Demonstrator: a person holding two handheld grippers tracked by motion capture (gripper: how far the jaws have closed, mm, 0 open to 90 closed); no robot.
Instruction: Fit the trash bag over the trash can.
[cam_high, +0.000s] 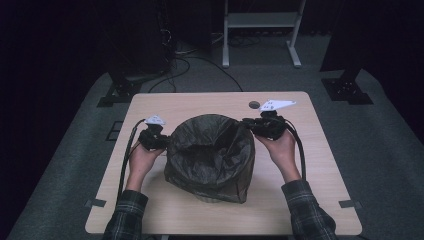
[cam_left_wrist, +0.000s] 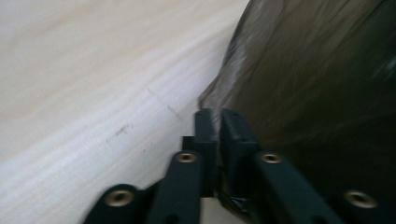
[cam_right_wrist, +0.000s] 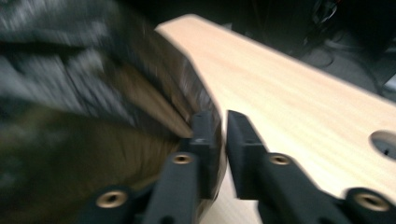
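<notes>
A dark, see-through plastic bag (cam_high: 210, 157) stands open-mouthed in the middle of the light wooden table (cam_high: 320, 175). My left gripper (cam_high: 162, 141) pinches the bag's left rim. In the left gripper view the jaws (cam_left_wrist: 217, 122) are pressed together on the bag's film (cam_left_wrist: 317, 84). At the bag's right rim sits my right gripper (cam_high: 250, 123). In the right gripper view its jaws (cam_right_wrist: 223, 122) stand nearly together, with the blurred bag's (cam_right_wrist: 84, 121) edge caught between them. What is inside the bag cannot be made out.
A round hole (cam_high: 254, 104) sits in the table near the far edge, seen also as the hole (cam_right_wrist: 387, 142) in the right gripper view. Behind the table stand a white frame (cam_high: 260, 22), dark stand bases (cam_high: 117, 92) and floor cables (cam_high: 200, 62).
</notes>
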